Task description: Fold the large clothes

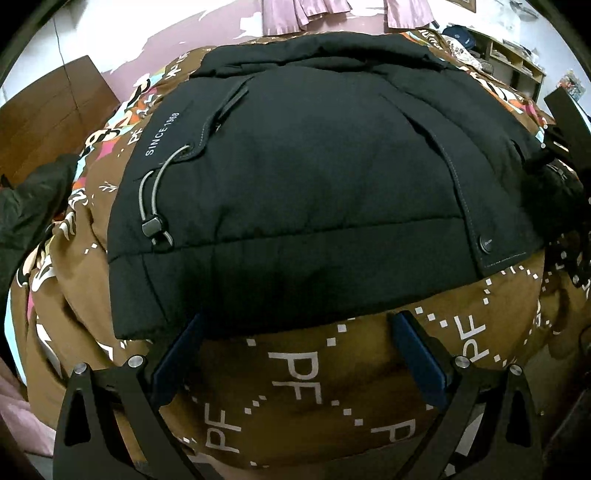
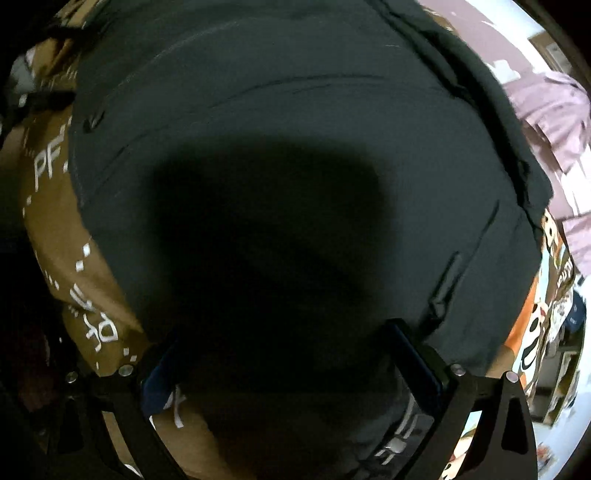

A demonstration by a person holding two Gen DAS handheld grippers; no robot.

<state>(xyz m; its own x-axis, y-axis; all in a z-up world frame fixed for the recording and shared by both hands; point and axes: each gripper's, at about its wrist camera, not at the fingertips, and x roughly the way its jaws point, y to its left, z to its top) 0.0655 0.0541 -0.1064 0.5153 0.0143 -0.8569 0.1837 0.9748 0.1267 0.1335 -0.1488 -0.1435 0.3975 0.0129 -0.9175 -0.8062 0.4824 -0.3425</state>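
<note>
A black padded jacket lies folded on a brown patterned bedspread. It has a grey drawcord with a toggle at its left side and a snap button at its right. My left gripper is open and empty, its blue-padded fingers at the jacket's near hem. My right gripper is open, low over the jacket, with the jacket's edge between its fingers. A dark shadow hides the fabric there.
The brown bedspread with "PF" lettering covers the bed. A dark garment lies at the left. A wooden headboard stands far left, pink curtains at the back, shelves far right.
</note>
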